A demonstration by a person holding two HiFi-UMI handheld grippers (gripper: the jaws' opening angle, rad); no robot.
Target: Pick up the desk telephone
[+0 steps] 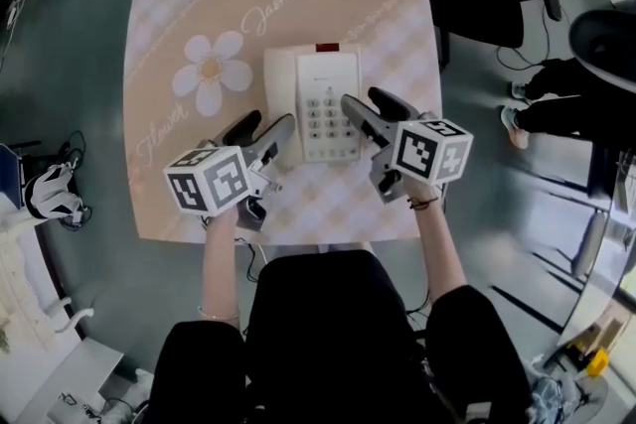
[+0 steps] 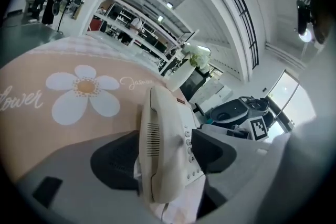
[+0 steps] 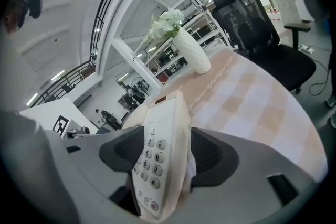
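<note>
Now | phone (image 1: pixel 316 104) mid-tablecloth (image 1: pixel 169 5) | left gripper (image 1: pixel 263 127), right gripper (image 1: pixel 363 99): jaws wide, straddling its sides, gripping nothing | looks light, slick plastic, handset (image 1: pixel 280 89) loose; I'd clamp the base.

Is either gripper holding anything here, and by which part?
Nothing is gripped yet. The desk telephone lies on the table; open jaws of the left gripper straddle its handset edge, those of the right gripper its keypad edge.
</note>
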